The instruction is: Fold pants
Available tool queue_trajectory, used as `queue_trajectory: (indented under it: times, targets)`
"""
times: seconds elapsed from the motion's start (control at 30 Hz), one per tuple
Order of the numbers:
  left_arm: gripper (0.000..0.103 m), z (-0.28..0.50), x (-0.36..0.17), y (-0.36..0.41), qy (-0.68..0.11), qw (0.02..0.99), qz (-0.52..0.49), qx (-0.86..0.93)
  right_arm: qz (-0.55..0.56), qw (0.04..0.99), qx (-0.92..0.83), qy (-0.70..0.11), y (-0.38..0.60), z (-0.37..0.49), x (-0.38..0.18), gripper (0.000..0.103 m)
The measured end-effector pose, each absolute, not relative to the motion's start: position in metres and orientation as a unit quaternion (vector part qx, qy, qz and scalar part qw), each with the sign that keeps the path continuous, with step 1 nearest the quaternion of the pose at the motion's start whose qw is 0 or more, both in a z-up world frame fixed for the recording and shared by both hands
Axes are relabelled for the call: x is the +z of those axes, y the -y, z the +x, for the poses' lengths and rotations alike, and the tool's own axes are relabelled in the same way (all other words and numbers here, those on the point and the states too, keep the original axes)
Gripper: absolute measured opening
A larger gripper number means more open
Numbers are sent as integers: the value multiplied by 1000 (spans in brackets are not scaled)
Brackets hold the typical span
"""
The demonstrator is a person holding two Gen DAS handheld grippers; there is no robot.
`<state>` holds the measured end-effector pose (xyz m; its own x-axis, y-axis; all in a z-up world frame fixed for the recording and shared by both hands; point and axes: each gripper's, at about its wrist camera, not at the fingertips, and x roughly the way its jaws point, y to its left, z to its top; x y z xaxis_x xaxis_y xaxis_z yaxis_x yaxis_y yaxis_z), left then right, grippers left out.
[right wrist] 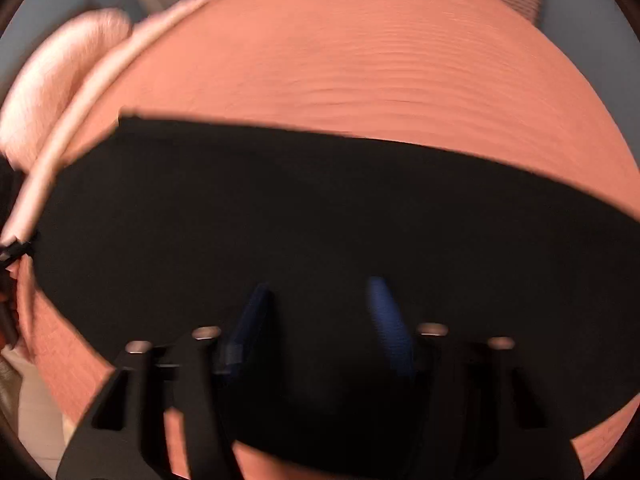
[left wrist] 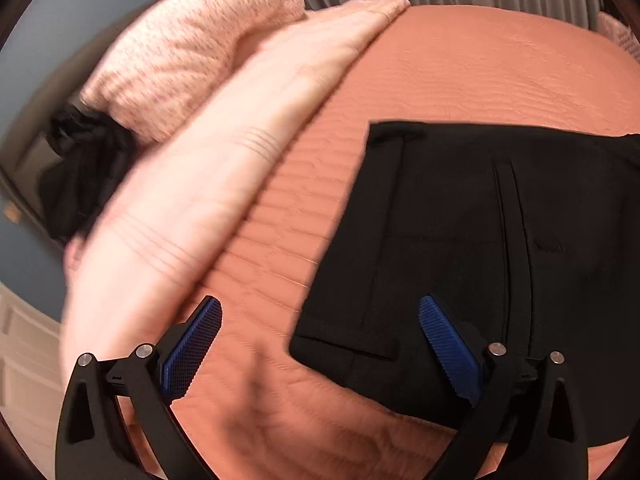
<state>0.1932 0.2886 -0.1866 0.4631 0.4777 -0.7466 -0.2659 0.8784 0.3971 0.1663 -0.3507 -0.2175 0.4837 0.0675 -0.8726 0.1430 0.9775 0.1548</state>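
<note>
Fingers (left wrist: 448,344) of left gripper (left wrist: 320,344) spread, angled down beside pants (left wrist: 480,240).

— The pants (left wrist: 480,240) run off the left-wrist view at three o'clock.

— And the right gripper (right wrist: 320,320) is smeared; its dark pads melt into the cloth, contact unclear.

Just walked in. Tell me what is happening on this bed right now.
A person with a two-finger gripper in each hand is folding black pants laid flat on an orange quilted bedspread. The left gripper is open, one finger over the bedspread and the other over the pants' near corner, gripping nothing. The right gripper is over the dark cloth with its jaws apart and nothing pinched. A pink pillow lies to the left.
</note>
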Motion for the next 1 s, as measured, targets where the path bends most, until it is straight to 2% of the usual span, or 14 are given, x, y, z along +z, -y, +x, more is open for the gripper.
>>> queue_trajectory:
  times: [0.03,0.1,0.2,0.3,0.4,0.5,0.57,0.67,0.8,0.87,0.9,0.93,1.0]
  targets:
    - [96,189,-175,-279,-459,852,116,222,93,848,-83,-515,375,151,-214,45]
    - [97,178,-146,-248,-434,871,98,208,141,848,-75,-505,417,120,-209,44]
    - [98,162,-112,-186,-411,893,67,171,100,849,-106,-508,468,78,-225,46]
    - [98,151,-96,-124,-413,901,44,123,197,840,-172,-475,520,37,-215,48]
    - [98,142,-93,-50,-421,905,32,58,267,846,-161,-432,542,16,-211,48]
    - [98,135,-95,20,-430,902,46,6,214,841,-185,-461,565,11,-234,48]
    - [98,127,-97,67,-435,897,72,-24,249,843,-182,-441,578,3,-233,46]
    - [98,111,-101,119,-436,892,105,-56,302,854,-165,-391,584,-3,-219,49]
    - [98,98,-111,161,-448,880,131,-84,329,847,-154,-387,598,25,-231,48]
    - [98,91,-112,176,-446,877,151,-90,345,837,-156,-395,602,33,-242,34]
    - [98,88,-111,181,-442,878,164,-91,344,840,-154,-392,605,29,-239,23]
    - [98,85,-111,182,-437,877,177,-89,350,843,-143,-384,616,19,-240,15]
    - [98,80,-114,188,-432,876,197,-87,329,849,-148,-386,632,-1,-241,15]
